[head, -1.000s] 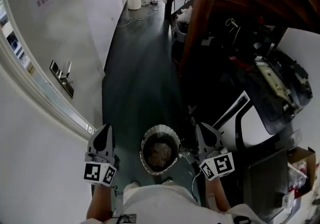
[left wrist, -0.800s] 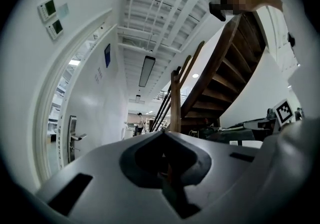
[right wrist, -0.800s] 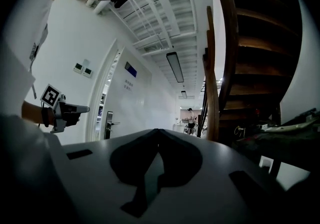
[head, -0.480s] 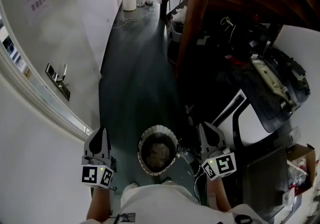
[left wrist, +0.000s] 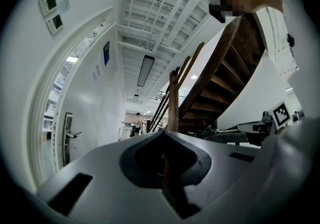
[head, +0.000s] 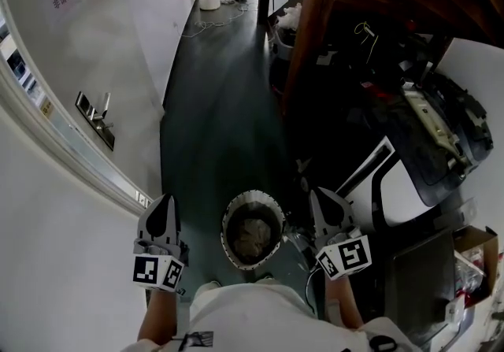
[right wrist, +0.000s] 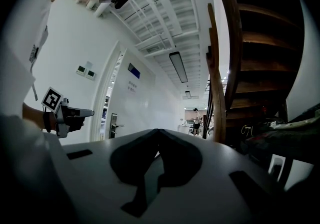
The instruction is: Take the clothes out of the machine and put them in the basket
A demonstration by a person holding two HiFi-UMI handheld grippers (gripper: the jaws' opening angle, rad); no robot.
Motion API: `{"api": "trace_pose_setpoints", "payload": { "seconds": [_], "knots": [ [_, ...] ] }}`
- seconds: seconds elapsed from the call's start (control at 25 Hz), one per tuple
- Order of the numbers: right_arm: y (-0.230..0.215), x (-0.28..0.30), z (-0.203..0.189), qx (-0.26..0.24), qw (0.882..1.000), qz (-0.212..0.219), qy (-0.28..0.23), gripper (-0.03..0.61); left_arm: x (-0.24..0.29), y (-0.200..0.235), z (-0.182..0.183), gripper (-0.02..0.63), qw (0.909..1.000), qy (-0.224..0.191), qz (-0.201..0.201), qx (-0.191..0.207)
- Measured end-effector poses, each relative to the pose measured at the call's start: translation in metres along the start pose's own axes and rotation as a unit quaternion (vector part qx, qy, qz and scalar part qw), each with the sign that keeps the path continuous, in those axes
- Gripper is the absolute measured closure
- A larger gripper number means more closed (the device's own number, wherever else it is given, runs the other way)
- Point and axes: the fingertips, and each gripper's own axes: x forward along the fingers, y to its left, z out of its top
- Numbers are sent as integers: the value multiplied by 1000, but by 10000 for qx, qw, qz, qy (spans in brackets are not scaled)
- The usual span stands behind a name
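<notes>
Clothes (head: 252, 236) lie bunched inside the round, pale-rimmed basket (head: 253, 196), which stands on the dark floor (head: 220, 122) close in front of the person (head: 252, 313), between the two grippers. Left gripper (head: 164, 202) and right gripper (head: 321, 199) flank it, apart from its rim, each with jaws pressed together and nothing between them. A white-and-black machine (head: 398, 189) sits to the right, near a wooden staircase (head: 315, 35); a door handle (head: 98, 116) shows at the left
</notes>
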Motion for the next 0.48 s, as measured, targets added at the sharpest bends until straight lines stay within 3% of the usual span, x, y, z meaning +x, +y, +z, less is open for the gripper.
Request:
{"api": "trace_pose_setpoints", "payload": {
  "seconds": [0.48],
  "knots": [
    [4, 4, 4, 11, 10000, 36, -89, 565, 3, -1, 7, 601, 9999, -58, -58, 69]
  ]
}}
